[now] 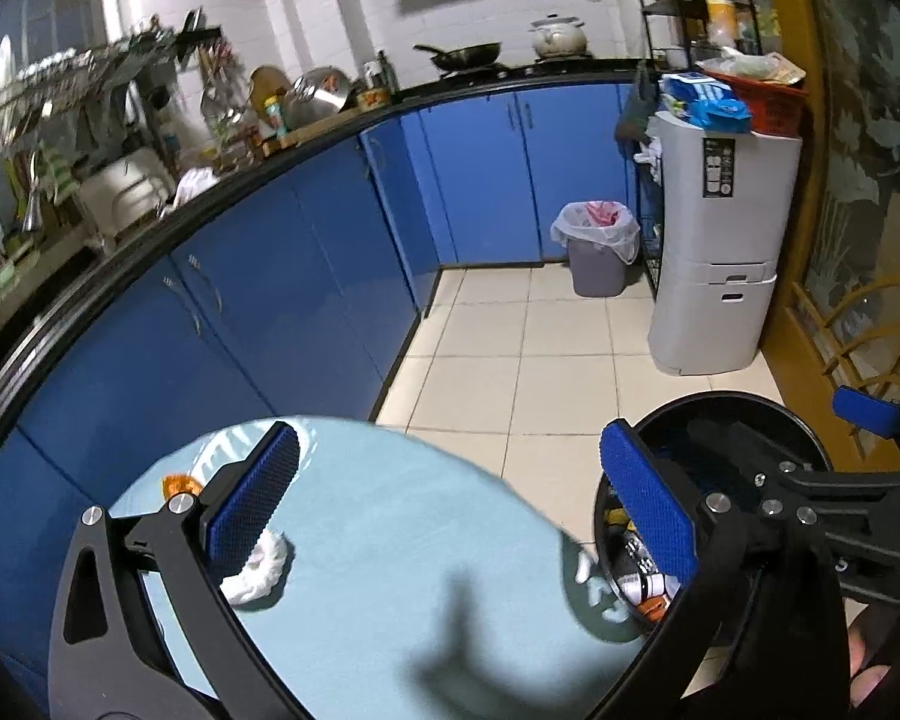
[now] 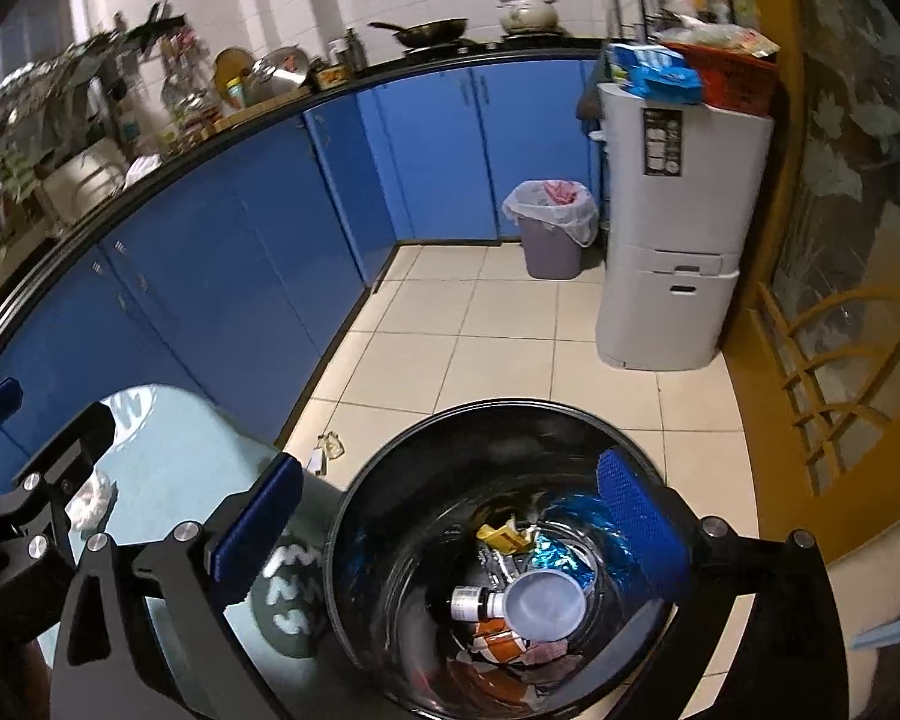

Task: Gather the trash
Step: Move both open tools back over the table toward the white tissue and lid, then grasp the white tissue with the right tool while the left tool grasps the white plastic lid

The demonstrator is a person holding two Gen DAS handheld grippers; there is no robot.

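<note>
My right gripper (image 2: 450,528) hangs open over a black bin (image 2: 510,403), with nothing between its fingers. Inside the bin lie a white cup (image 2: 546,606), a small bottle (image 2: 471,603), a yellow wrapper (image 2: 498,535) and blue foil (image 2: 561,555). My left gripper (image 1: 450,510) is open above a round light-blue table (image 1: 420,570). A crumpled white tissue (image 1: 258,570) lies on the table beside its left finger. An orange scrap (image 1: 180,487) sits just behind that finger. The bin (image 1: 738,399) stands to the right of the table.
Small scraps (image 2: 330,449) lie on the tiled floor between table and bin. Blue cabinets (image 1: 270,300) curve along the left and back. A lined grey waste bin (image 1: 597,252) and a white appliance (image 1: 726,240) stand at the far corner. A yellow door frame (image 1: 798,300) is at the right.
</note>
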